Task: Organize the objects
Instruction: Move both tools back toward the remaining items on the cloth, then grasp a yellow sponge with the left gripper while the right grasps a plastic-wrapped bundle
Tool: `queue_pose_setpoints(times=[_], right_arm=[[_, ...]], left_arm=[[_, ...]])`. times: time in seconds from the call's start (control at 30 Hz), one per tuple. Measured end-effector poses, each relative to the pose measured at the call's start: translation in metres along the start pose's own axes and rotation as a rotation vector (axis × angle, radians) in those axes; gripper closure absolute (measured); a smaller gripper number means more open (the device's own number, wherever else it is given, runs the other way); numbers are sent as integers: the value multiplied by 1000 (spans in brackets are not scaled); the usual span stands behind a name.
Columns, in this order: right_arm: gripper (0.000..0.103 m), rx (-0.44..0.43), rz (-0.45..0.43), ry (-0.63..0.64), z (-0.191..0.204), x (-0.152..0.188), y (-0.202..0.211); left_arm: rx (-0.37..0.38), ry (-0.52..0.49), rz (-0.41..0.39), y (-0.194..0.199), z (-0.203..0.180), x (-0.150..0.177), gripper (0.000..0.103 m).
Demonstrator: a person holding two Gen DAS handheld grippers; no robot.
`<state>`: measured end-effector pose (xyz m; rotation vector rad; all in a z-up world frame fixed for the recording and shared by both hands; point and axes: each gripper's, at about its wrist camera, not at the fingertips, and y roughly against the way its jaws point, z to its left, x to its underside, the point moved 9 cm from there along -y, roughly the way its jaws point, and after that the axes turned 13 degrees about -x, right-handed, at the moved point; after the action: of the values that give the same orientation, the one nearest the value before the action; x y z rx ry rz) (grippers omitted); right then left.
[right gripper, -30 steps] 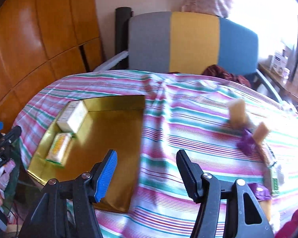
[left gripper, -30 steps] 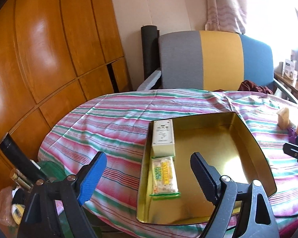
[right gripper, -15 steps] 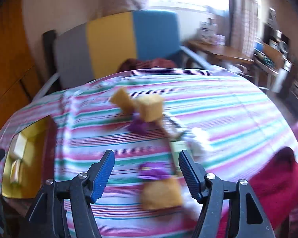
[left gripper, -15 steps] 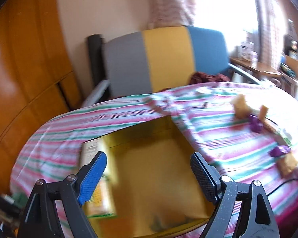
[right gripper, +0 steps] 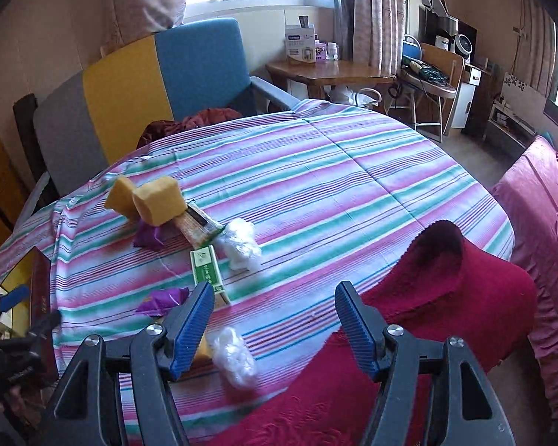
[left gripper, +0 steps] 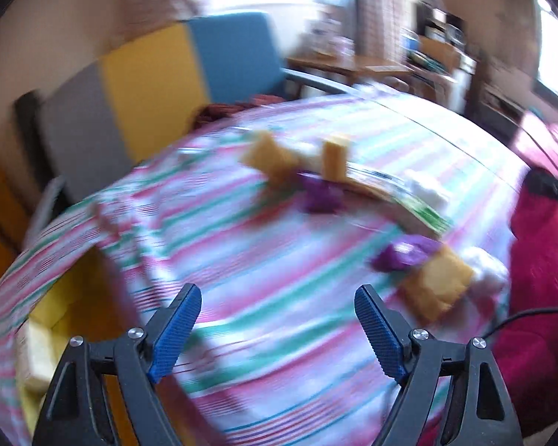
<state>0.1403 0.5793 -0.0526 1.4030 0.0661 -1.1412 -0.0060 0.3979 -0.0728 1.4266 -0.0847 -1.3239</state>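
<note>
Loose items lie on the striped tablecloth [right gripper: 334,186]: two yellow sponges [right gripper: 160,202], purple wrappers [right gripper: 148,236], a green box [right gripper: 206,269] and white plastic wads [right gripper: 241,243]. My right gripper [right gripper: 275,327] hangs open over the cloth's near edge, its jaws opening with nothing between them. A third sponge [right gripper: 204,349] and a wad [right gripper: 234,356] lie by its left finger. My left gripper [left gripper: 279,330] is open and empty above bare cloth, jaws closing slightly, in a blurred view. The gold tin [left gripper: 67,297] with a pale box [left gripper: 37,353] sits at its lower left. The left gripper [right gripper: 29,310] also shows by the tin [right gripper: 22,286].
A grey, yellow and blue chair [right gripper: 160,70] stands behind the table. A dark red cloth [right gripper: 446,290] drapes over the near right edge. A wooden side table [right gripper: 331,70] and a pink bed [right gripper: 539,204] lie to the right. A black cable [left gripper: 532,314] crosses the red cloth.
Both views have swung right, away from the gold tin and toward the loose sponges, wrappers and wads. The right jaws stand a little wider than a second ago.
</note>
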Motion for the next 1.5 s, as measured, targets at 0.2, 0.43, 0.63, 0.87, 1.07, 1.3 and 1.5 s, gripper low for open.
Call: queue_pose_setpoints(times=[0.2, 0.43, 0.63, 0.87, 1.07, 1.3, 1.5], right_arm=[[34, -9, 13, -3, -5, 2, -1], [34, -10, 36, 2, -12, 4, -5], [34, -9, 56, -6, -19, 4, -7], [34, -34, 127, 61, -7, 6, -19], [34, -131, 317, 222, 29, 30, -42], [35, -82, 563, 433, 48, 68, -75], [46, 29, 684, 520, 42, 85, -102]], left_arm=[[156, -180, 3, -20, -83, 3, 18], [288, -270, -2, -36, -126, 4, 9], [382, -299, -25, -30, -143, -2, 7], [431, -299, 26, -46, -154, 0, 29], [492, -218, 70, -35, -146, 13, 44], [452, -183, 62, -21, -113, 31, 45], [406, -73, 90, -25, -78, 44, 45]])
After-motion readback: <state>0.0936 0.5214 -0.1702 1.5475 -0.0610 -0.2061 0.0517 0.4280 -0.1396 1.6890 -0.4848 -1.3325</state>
